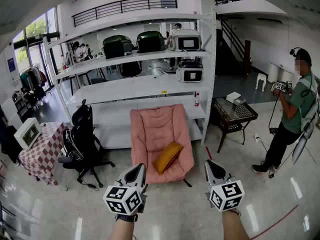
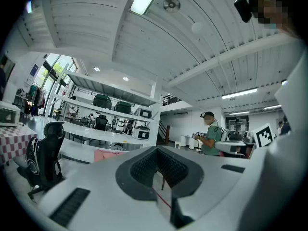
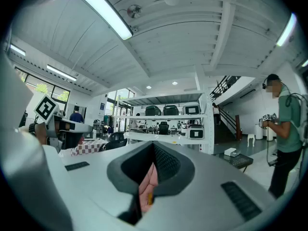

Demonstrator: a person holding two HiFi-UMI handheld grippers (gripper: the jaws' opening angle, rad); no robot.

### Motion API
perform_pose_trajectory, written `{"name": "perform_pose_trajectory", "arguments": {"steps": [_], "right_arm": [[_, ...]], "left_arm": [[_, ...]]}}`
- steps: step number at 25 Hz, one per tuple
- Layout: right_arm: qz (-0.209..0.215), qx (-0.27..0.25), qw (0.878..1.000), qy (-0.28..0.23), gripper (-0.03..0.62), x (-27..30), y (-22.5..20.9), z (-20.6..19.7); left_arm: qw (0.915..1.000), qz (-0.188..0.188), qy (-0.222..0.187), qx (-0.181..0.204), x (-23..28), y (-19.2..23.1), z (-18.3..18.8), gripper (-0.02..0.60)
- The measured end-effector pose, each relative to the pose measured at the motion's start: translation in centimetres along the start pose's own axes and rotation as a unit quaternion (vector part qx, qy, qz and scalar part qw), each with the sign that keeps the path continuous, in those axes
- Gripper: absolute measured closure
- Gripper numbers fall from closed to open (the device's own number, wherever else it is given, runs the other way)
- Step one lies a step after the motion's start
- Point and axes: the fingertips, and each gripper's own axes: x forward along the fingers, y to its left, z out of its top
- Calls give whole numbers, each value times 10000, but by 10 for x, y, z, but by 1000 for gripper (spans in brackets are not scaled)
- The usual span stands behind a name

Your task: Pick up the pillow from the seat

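Pillow (image 1: 167, 157) lies tilted on the seat (image 1: 150, 129), ahead of both grippers and clear of them. Left gripper (image 1: 136, 172) and right gripper (image 1: 214, 168): jaws closed, nothing held.

The room holds one yellow pillow (image 1: 168, 156), one pink padded seat (image 1: 150, 129), one black office chair (image 1: 82, 144), one white metal shelving unit (image 1: 125, 89), two dark green cases (image 1: 117, 46) (image 1: 151, 40), two white boxy appliances (image 1: 186, 40) (image 1: 190, 71) and two grey grippers (image 1: 137, 171) (image 1: 210, 165).
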Motion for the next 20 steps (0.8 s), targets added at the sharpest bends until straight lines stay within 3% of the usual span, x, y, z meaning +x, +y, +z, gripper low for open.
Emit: {"name": "perform_pose_trajectory", "arguments": {"steps": [20], "right_arm": [[-1, 273, 9996, -63, 592, -1, -35, -2]], "left_arm": [[9999, 41, -16, 138, 24, -25, -2, 578]]}}
